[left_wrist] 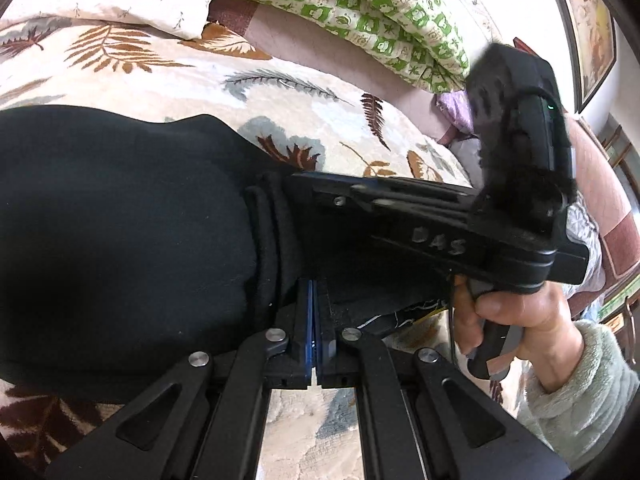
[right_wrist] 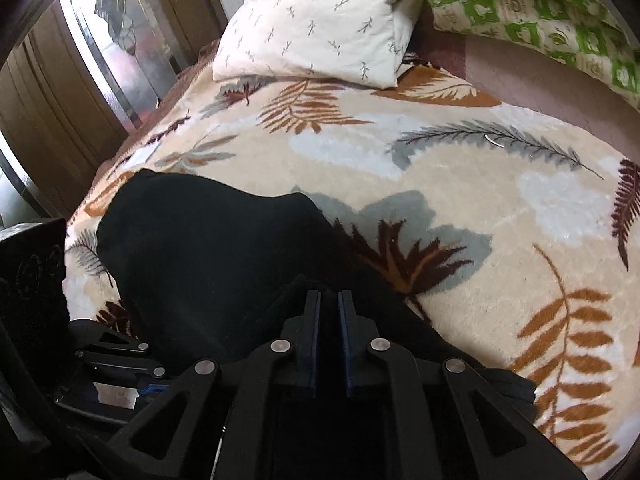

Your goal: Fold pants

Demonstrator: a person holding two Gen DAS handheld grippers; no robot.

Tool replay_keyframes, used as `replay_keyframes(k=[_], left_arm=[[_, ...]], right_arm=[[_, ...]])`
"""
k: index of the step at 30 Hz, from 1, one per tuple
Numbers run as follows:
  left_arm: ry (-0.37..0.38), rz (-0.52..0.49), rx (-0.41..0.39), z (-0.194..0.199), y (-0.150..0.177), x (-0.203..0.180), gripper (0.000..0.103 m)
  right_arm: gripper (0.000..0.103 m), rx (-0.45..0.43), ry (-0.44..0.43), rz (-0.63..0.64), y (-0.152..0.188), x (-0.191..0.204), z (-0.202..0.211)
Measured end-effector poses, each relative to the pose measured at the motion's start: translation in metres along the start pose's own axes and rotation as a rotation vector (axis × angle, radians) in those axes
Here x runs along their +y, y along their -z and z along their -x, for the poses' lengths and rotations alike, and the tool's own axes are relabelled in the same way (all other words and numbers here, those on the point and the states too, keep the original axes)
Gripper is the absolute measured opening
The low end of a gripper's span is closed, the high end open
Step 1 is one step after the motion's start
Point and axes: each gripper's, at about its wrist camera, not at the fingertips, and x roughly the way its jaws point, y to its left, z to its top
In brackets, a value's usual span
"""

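Bed, covered by a cream blanket (right_wrist: 460, 208) printed with brown, orange and grey leaves; it bears every item listed below. Green-and-white patterned quilt (left_wrist: 360, 8), heaped at the far edge, apart from the work. White pillow (right_wrist: 316, 28) with small sprig print, laid at the head of the blanket, well apart from the garment. Black pants (left_wrist: 120, 232), spread on the blanket's near left part; the body of the cloth is seen extending forward and leftward from both tools, its long axis running roughly away from the holder toward the pillow, and the thick edge, possibly the waistband, lies at the near end. Right gripper (right_wrist: 329, 320), held in the person's right hand (left_wrist: 516, 320), sleeved in pale fleece; its fingers are pressed nearly together with dark cloth between them, so it is judged to be pinching the near edge of the pants. Left gripper (left_wrist: 313, 320), set just beside the right one; its blue-padded fingers are pressed together at that edge, though whether cloth is caught cannot be told. Both tools are at the same near end, the right toward the outer side. The coming fold is judged to carry this held end forward along the long axis onto the far end.
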Motion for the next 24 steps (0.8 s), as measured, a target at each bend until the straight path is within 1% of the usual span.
replay_keyframes(k=[1,2,3,4,6,9,12,15,17,19,21,22,23,24], left_arm=[[-0.004,-0.006,0.002,0.000,0.000,-0.001,0.001],[-0.010,-0.015,0.002,0.000,0.000,-0.002,0.001],[-0.013,-0.019,0.002,0.001,0.001,-0.003,0.001],[-0.015,-0.022,0.004,0.001,0.000,-0.003,0.001],[-0.012,-0.019,0.005,0.001,0.001,-0.003,0.001],[-0.016,-0.021,0.004,0.001,0.001,-0.003,0.001],[-0.021,-0.026,0.005,0.000,0.001,-0.004,0.001],[-0.025,-0.031,0.010,-0.002,0.001,-0.004,0.001],[-0.028,-0.035,0.009,-0.002,0.001,-0.005,0.001],[-0.021,-0.033,0.005,-0.001,0.001,-0.006,0.001],[-0.001,-0.027,-0.004,0.005,0.001,-0.006,0.001],[0.009,-0.016,-0.022,0.013,0.002,-0.005,0.001],[0.017,-0.009,-0.038,0.020,0.003,-0.003,0.002],[0.024,0.004,-0.064,0.030,0.004,0.000,0.005]], right_arm=[[0.017,-0.012,0.007,-0.009,-0.001,-0.001,0.006],[0.024,-0.027,0.008,-0.021,-0.002,-0.002,0.014],[0.027,-0.062,-0.002,-0.040,-0.002,-0.003,0.029],[0.027,-0.084,-0.014,-0.048,-0.001,-0.004,0.041],[0.029,-0.098,0.006,-0.043,0.005,-0.004,0.064],[0.030,-0.061,0.034,-0.042,0.026,-0.006,0.083],[0.029,-0.030,0.048,-0.056,0.051,-0.010,0.086],[0.028,0.008,0.082,-0.083,0.081,-0.018,0.067],[0.028,-0.042,0.083,-0.088,0.092,-0.021,0.062],[0.028,-0.055,0.091,-0.090,0.094,-0.020,0.063],[0.028,-0.034,0.101,-0.088,0.087,-0.016,0.070],[0.029,-0.033,0.100,-0.090,0.085,-0.015,0.074],[0.032,-0.045,0.093,-0.096,0.080,-0.013,0.081],[0.039,-0.066,0.082,-0.099,0.073,-0.011,0.090]])
